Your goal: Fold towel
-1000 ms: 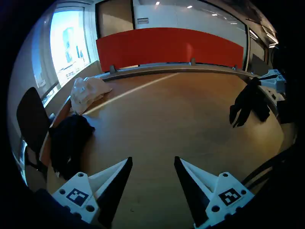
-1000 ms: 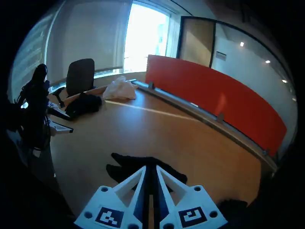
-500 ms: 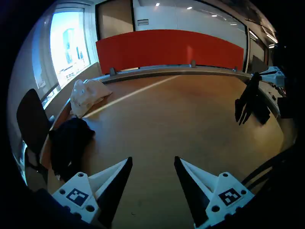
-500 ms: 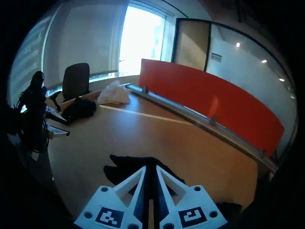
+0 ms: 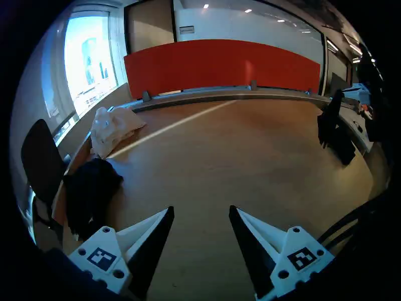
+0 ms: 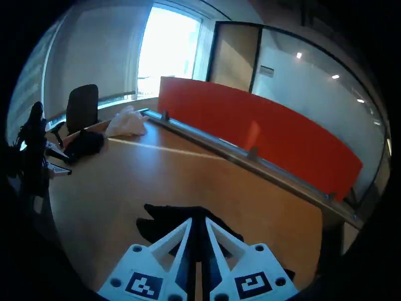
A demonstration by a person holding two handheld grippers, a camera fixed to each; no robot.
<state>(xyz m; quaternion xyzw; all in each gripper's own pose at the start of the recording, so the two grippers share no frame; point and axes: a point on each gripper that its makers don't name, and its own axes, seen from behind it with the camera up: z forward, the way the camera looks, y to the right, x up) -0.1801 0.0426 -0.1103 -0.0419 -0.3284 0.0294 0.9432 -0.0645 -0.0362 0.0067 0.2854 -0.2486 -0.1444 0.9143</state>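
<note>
A black towel (image 6: 168, 226) is pinched between the fingers of my right gripper (image 6: 198, 220), which is shut on it. In the left gripper view that towel (image 5: 332, 131) hangs as a dark bundle over the right side of the wooden table (image 5: 225, 150), with its lower end near the table top. My left gripper (image 5: 200, 208) stands open low over the near part of the table, nothing between its fingers. In the right gripper view the left gripper (image 6: 56, 163) shows far off at the left, held by a dark-sleeved arm (image 6: 31, 150).
A white crumpled cloth (image 5: 111, 128) and a black heap of cloth (image 5: 90, 193) lie at the table's left end, beside a dark office chair (image 5: 40, 160). A red partition (image 5: 220, 62) runs along the far edge of the table. Bright windows stand behind.
My right gripper has swung with the black towel: in the left gripper view the bundle moved right and farther off. The right gripper view has turned along the red partition. My left gripper barely moved.
</note>
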